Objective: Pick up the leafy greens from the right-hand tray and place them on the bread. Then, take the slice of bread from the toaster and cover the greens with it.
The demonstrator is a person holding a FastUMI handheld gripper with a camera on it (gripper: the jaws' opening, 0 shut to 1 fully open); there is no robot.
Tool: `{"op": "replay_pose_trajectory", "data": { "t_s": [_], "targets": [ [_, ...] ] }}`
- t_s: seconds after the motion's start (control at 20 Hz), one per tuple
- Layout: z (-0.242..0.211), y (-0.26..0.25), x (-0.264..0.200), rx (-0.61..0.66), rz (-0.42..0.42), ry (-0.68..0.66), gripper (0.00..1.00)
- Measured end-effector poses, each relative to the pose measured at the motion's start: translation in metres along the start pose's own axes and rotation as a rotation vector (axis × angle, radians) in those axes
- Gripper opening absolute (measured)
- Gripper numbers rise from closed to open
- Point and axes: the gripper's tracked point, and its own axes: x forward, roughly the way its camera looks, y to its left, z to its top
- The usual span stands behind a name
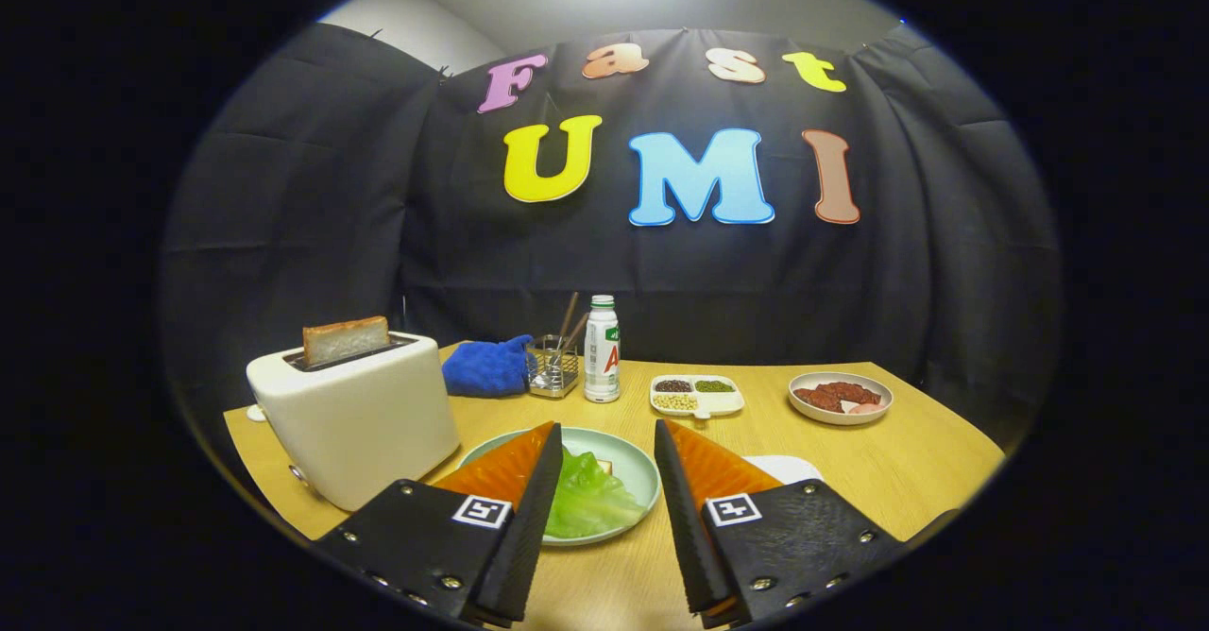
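Observation:
A pale green plate (635, 468) lies on the wooden table just ahead of my fingers. Leafy greens (586, 501) rest on it, with a corner of bread (604, 467) peeking out from under them. My gripper (606, 426) hovers over the plate's near side, open, nothing held between the fingers. The greens show in the gap between them. To the left stands a cream toaster (364, 423) with a slice of bread (346, 338) sticking up out of its slot. A white tray (791, 468) shows just past the right finger, mostly hidden by it.
Along the back of the table sit a blue mitt (486, 366), a wire utensil holder (553, 366), a white bottle (602, 348), a divided dish of beans (696, 395) and a bowl of reddish meat (839, 396). The table's (907, 451) right edge lies beyond the bowl.

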Motion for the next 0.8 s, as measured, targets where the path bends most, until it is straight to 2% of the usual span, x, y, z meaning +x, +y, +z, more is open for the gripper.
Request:
{"op": "replay_pose_trajectory", "data": {
  "t_s": [0.3, 0.8],
  "targets": [
    [0.006, 0.056, 0.004, 0.047, 0.041, 0.033, 0.61],
    [0.036, 0.197, -0.002, 0.015, 0.237, 0.013, 0.61]
  ]
}}
